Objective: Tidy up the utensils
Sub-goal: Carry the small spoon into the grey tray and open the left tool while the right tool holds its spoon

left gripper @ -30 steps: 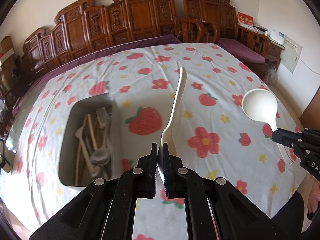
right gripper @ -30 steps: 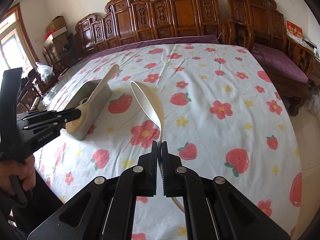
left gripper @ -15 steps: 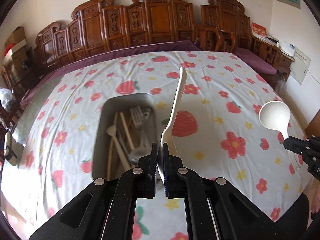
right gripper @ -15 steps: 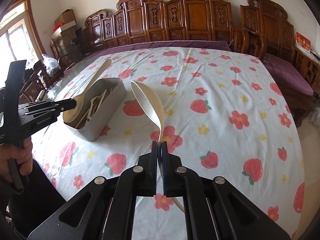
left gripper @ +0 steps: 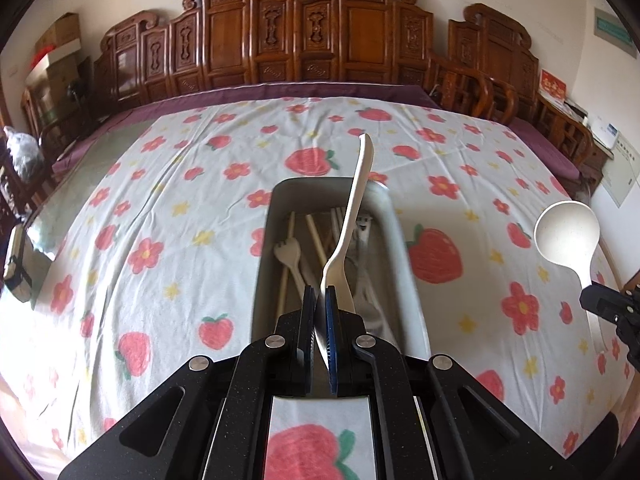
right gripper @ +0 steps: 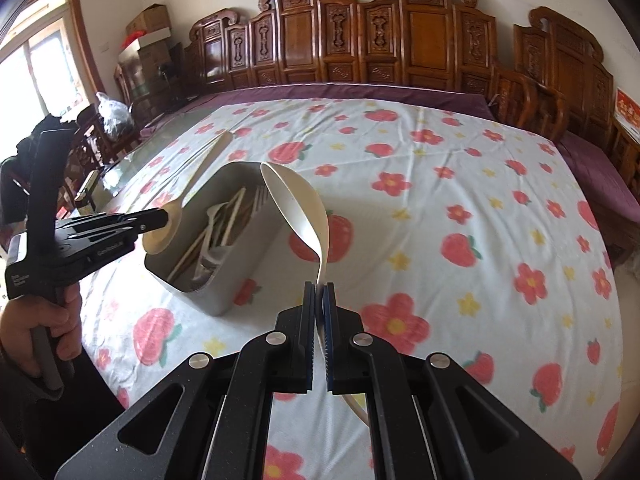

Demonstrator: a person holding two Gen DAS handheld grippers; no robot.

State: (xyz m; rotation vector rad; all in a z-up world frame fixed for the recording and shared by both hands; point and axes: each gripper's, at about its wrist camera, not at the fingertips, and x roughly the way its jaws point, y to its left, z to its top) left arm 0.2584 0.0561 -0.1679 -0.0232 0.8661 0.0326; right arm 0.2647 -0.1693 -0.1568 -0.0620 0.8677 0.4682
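Strawberry-print tablecloth (left gripper: 168,216) is noted under a grey bin (left gripper: 404,280) of utensils. Cream spoon (left gripper: 352,232) is clamped by left gripper (left gripper: 319,304) over it; ladle (right gripper: 300,212) is clamped by right gripper (right gripper: 319,300).

The tablecloth (left gripper: 168,216) is soft, matt cotton-like cloth, lightly creased, printed with strawberries and flowers. The ladle (right gripper: 300,212) and the rice paddle (left gripper: 352,224) look like smooth cream plastic with a dull sheen, and the grey bin (right gripper: 224,288) at centre has a matt plastic look. Along the top of the frame, the carved chair backs (left gripper: 320,40) are polished, glossy dark wood, and both grippers are black, faintly speckled plastic with shiny metal rivets.
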